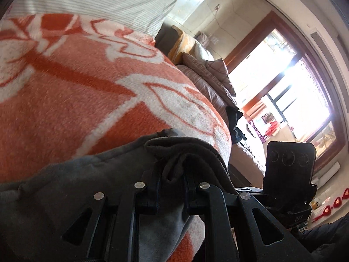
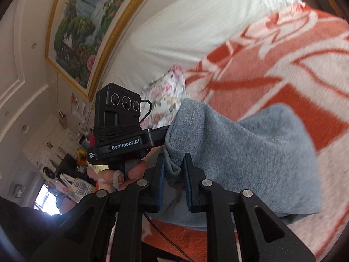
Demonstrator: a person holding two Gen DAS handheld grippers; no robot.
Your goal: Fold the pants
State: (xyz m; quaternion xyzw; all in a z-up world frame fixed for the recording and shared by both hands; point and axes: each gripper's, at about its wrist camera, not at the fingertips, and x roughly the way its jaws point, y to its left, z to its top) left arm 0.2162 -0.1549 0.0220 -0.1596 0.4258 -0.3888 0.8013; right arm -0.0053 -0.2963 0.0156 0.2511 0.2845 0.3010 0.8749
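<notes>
The grey fleece pants (image 1: 91, 174) lie on an orange and white patterned blanket (image 1: 87, 91). My left gripper (image 1: 172, 170) is shut on a bunched edge of the pants, which drape over its fingers. In the right wrist view my right gripper (image 2: 173, 163) is shut on another fold of the grey pants (image 2: 250, 148), lifted a little above the blanket (image 2: 272, 69). The left gripper's body (image 2: 122, 131) and the hand holding it show just left of the right gripper, close beside it.
A white striped cover (image 1: 98, 2) lies beyond the blanket. A brown sofa with cushions (image 1: 207, 78) and a bright window (image 1: 283, 83) are to the right. A floral cloth (image 2: 165, 96) lies at the blanket's edge, with a framed painting (image 2: 87, 21) on the wall.
</notes>
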